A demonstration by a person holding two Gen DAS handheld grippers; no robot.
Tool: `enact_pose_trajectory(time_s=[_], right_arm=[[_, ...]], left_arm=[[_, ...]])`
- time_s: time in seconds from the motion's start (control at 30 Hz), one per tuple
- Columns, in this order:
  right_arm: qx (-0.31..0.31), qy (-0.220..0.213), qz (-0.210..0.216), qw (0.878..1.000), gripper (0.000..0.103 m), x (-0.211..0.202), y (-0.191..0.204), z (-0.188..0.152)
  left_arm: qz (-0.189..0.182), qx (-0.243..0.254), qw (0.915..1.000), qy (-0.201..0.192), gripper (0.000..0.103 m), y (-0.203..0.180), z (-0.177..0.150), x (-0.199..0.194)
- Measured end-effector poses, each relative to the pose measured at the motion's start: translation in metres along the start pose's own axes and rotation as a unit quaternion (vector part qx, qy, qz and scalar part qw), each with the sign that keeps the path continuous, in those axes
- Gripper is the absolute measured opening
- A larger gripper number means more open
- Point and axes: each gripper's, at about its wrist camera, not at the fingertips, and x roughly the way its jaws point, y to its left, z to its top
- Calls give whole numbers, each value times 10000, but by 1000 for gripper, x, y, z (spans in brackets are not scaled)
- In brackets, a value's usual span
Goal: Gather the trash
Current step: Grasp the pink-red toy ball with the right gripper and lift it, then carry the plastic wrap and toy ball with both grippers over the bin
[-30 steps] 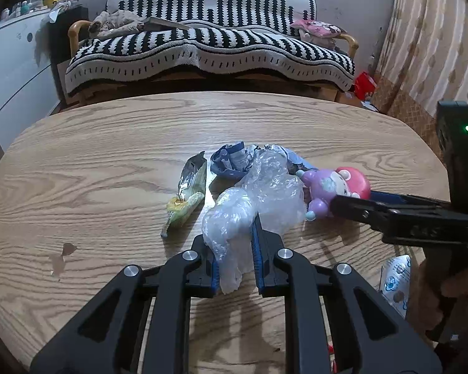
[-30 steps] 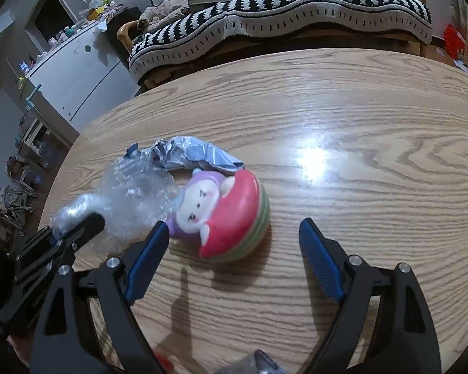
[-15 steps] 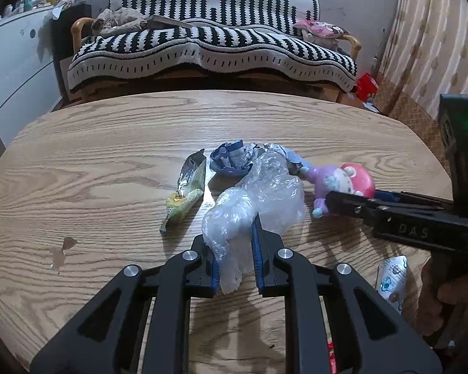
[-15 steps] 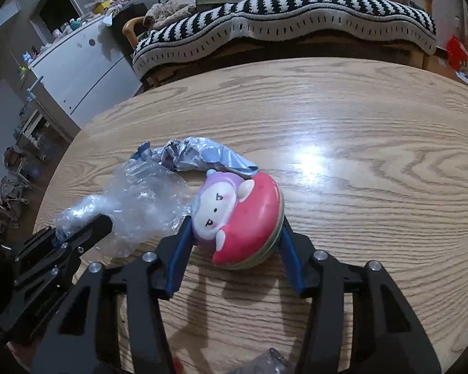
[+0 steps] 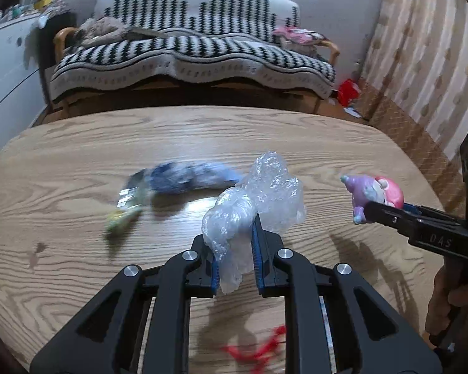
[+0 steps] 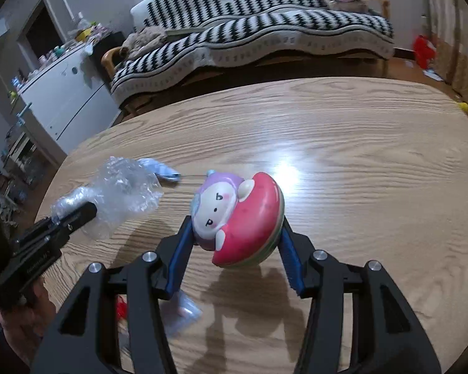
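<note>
Over a round wooden table (image 5: 78, 155), 2 hand-held grippers each carry something clear of the surface. From the left wrist view, the left gripper (image 5: 235, 249) is clamped on a crumpled wad of clear plastic film (image 5: 259, 199), which bulges above the blue pads and hangs a little below them. From the right wrist view, the right gripper (image 6: 234, 246) is clamped on a round squishy toy (image 6: 237, 218), pink and red with a small cartoon face on a purple hood; its shadow on the wood below suggests it is lifted.

Other trash lies on the table: a blue and silver crumpled wrapper (image 5: 184, 180) and a yellow-green packet (image 5: 121, 218) just beside it, both blurred, left of the plastic film. A small clear sachet (image 6: 184, 311) and a red scrap (image 5: 255, 349) lie near the table's close edge, under the grippers. A striped sofa (image 5: 190, 59) stands behind the table.

The step in hand looks like carrying away the first 2 pickups. No bin or bag shows in either view, so the next move calls for finding a drop point, bringing both loads over it and letting go. The thin film may cling to the pads on release. Whether the toy counts as trash is uncertain.
</note>
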Motion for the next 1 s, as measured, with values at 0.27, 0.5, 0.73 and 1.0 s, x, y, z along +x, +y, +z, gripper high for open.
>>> enact_pose_trajectory(time_s=[0.27, 0.5, 0.73, 1.0], right_arm=[[474, -369, -569, 9966, 52, -81, -95, -29], [1186, -614, -1232, 9834, 53, -157, -204, -83], [1963, -758, -1857, 9598, 54, -225, -307, -154], [2808, -807, -2265, 9291, 54, -288, -390, -234]], left_arm=[[-628, 726, 9953, 106, 16, -108, -4, 8], [-1315, 1426, 9806, 287, 16, -233, -24, 20], [-1988, 2035, 9576, 443, 16, -349, -59, 22], [-2554, 2751, 9239, 744, 16, -462, -117, 23]])
